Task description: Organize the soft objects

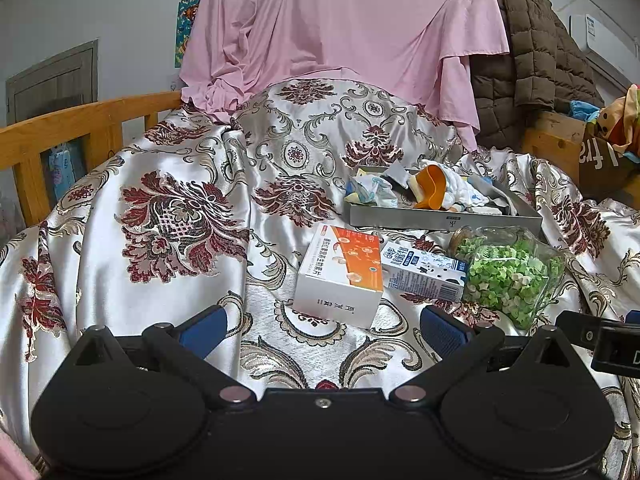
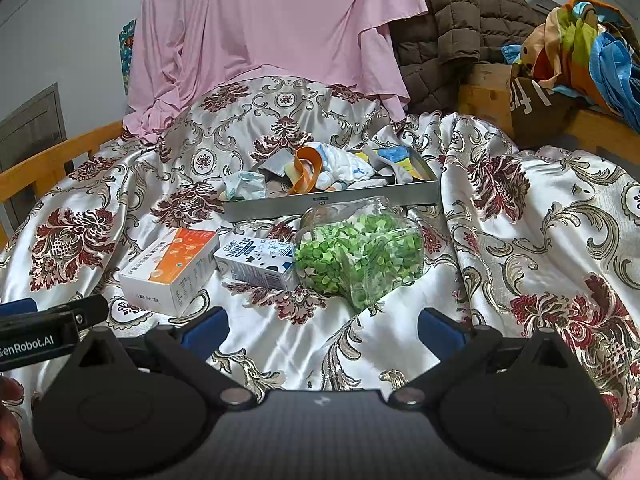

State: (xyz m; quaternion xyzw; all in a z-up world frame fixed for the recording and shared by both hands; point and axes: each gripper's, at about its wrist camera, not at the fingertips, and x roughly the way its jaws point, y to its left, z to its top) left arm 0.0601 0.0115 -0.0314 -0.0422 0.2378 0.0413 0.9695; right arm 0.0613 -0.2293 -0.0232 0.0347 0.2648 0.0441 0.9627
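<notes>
While both grippers hover low over the satin bedspread, the left gripper and right gripper each stand spread wide, gripping nothing. Just ahead lie a white-and-orange box, a milk carton and a jar of green bits. Beyond, at one o'clock, the metal tray holds the soft cloths.

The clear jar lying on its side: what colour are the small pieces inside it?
Green, some white, in the jar; right wrist view shows it best.
</notes>
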